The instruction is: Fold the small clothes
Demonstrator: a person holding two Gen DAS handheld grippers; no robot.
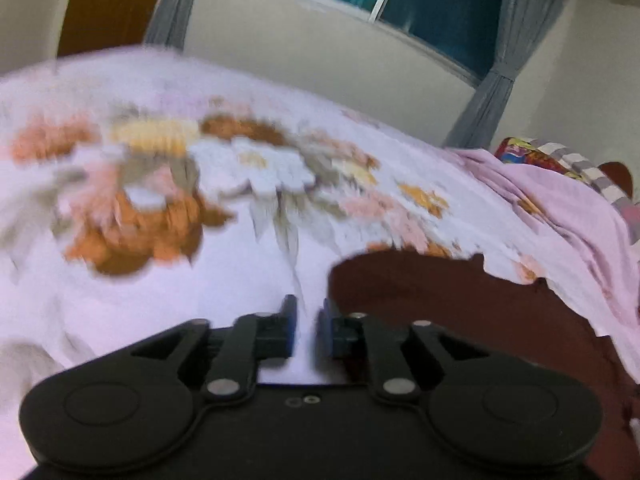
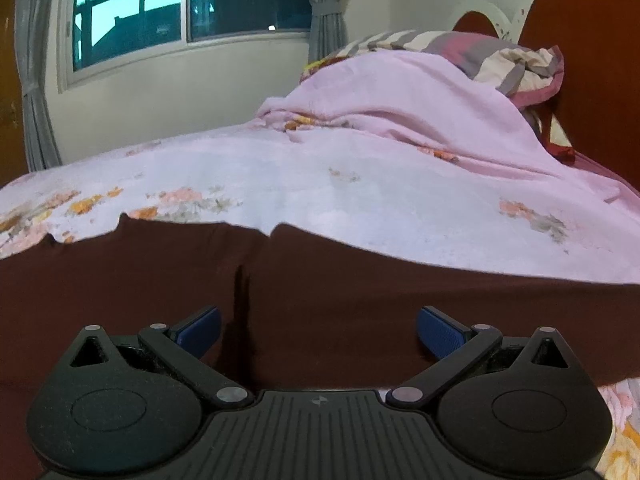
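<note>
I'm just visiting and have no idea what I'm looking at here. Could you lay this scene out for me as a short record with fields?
place: bedroom, on a bed with a floral bedsheet
garment: dark maroon cloth spread flat on the sheet
left gripper: fingers nearly together, over the sheet beside the cloth's edge; nothing visibly between them
right gripper: wide open, over the cloth, holding nothing
also on bed: pink blanket, striped pillow
background: window, grey curtains
image quality: left view is motion-blurred

Flat floral bedspread [image 2: 320, 184] lies open beyond the maroon garment [image 2: 320, 292]. Past it, a heaped pink blanket [image 2: 392, 100], pillow [image 2: 500, 60] and headboard [image 2: 592, 60] block passage.
</note>
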